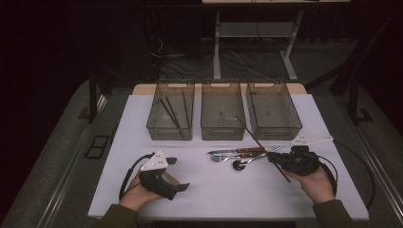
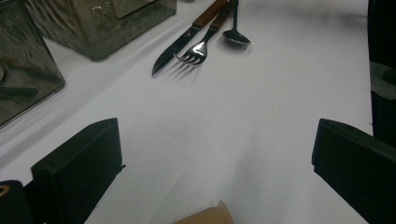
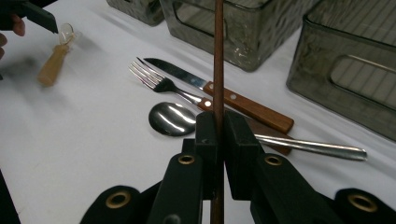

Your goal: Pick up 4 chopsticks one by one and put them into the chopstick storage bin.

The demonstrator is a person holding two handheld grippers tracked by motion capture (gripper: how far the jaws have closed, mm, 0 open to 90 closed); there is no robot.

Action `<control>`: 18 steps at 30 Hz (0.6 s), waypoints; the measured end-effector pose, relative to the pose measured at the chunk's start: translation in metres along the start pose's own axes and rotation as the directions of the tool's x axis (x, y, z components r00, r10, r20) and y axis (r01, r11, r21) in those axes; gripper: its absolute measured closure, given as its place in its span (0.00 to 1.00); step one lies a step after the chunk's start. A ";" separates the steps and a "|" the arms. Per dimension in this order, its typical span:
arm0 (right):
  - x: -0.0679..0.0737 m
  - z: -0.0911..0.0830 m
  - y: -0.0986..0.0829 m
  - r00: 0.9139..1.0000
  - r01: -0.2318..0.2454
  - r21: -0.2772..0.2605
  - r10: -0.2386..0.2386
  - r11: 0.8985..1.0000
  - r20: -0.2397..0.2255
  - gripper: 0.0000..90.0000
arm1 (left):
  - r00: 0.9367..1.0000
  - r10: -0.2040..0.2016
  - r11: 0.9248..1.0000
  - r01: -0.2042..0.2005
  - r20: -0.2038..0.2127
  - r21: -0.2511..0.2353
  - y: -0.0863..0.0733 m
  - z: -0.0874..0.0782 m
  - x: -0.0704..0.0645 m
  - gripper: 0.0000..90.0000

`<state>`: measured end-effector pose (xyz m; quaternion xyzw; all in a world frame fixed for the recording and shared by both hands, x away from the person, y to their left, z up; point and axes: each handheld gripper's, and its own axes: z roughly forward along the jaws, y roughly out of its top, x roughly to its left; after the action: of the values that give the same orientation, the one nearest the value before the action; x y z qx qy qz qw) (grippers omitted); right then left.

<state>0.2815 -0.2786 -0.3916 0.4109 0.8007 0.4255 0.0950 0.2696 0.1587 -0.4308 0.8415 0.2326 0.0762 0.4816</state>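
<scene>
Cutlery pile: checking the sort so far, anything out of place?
Little stands out. The knife, fork and spoon lie overlapped on the table outside the bins. The right tongs grip one chopstick, which juts toward the middle bin.

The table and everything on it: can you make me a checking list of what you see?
Surface: white table, bare at the front.
Job's things: brown chopstick clamped in the right gripper; two more chopsticks in the left bin.
Clutter: knife, fork and spoon lying together; middle bin and right bin.
Grippers: left gripper open, holding nothing.
Cables: one trailing from each gripper; a tangle on the floor.
Surroundings: dark room, table legs behind.
</scene>
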 end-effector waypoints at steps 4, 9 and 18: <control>0.003 0.005 0.005 1.000 0.004 -0.004 -0.004 1.000 -0.008 0.94 | 1.000 -0.001 1.000 0.001 0.001 0.002 0.000 0.000 0.000 0.01; 0.005 0.012 0.014 1.000 0.002 -0.023 -0.002 1.000 -0.020 0.94 | 1.000 0.003 1.000 -0.003 0.002 0.003 0.000 0.000 0.001 0.01; 0.009 0.027 0.028 0.999 0.011 -0.042 -0.012 0.999 -0.037 0.93 | 1.000 0.002 1.000 -0.002 0.003 0.002 0.000 0.000 0.001 0.01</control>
<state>0.3053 -0.2469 -0.3850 0.3963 0.7957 0.4489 0.0912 0.2702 0.1592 -0.4309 0.8423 0.2311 0.0752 0.4811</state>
